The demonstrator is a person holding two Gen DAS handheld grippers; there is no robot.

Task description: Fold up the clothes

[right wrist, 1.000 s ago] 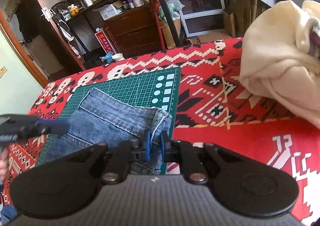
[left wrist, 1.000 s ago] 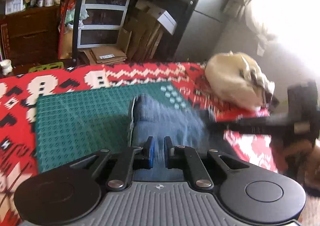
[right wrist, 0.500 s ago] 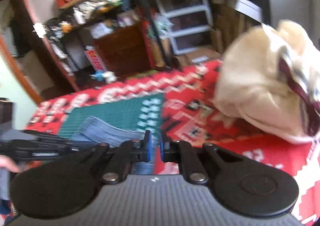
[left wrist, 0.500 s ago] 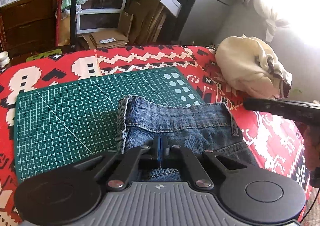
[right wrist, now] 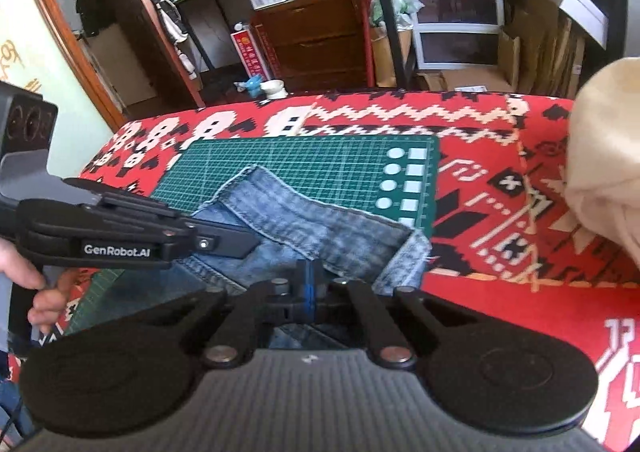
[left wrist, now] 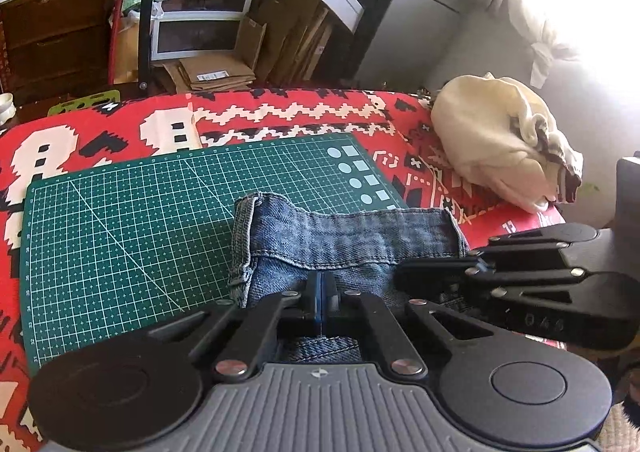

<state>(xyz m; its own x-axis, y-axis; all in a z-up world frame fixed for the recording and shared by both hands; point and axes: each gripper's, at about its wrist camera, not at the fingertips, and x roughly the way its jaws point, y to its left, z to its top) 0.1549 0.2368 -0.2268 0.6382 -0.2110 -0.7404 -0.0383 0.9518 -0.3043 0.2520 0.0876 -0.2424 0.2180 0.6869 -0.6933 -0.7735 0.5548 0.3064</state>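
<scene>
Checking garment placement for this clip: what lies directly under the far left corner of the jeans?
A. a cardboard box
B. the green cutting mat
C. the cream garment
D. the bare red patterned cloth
B: the jeans have that corner on the green cutting mat.

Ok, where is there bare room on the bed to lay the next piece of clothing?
Free: the green cutting mat left of the jeans, and the red blanket between the jeans and the cream bundle. Crowded: the near mat edge, where both grippers meet over the jeans.
</scene>
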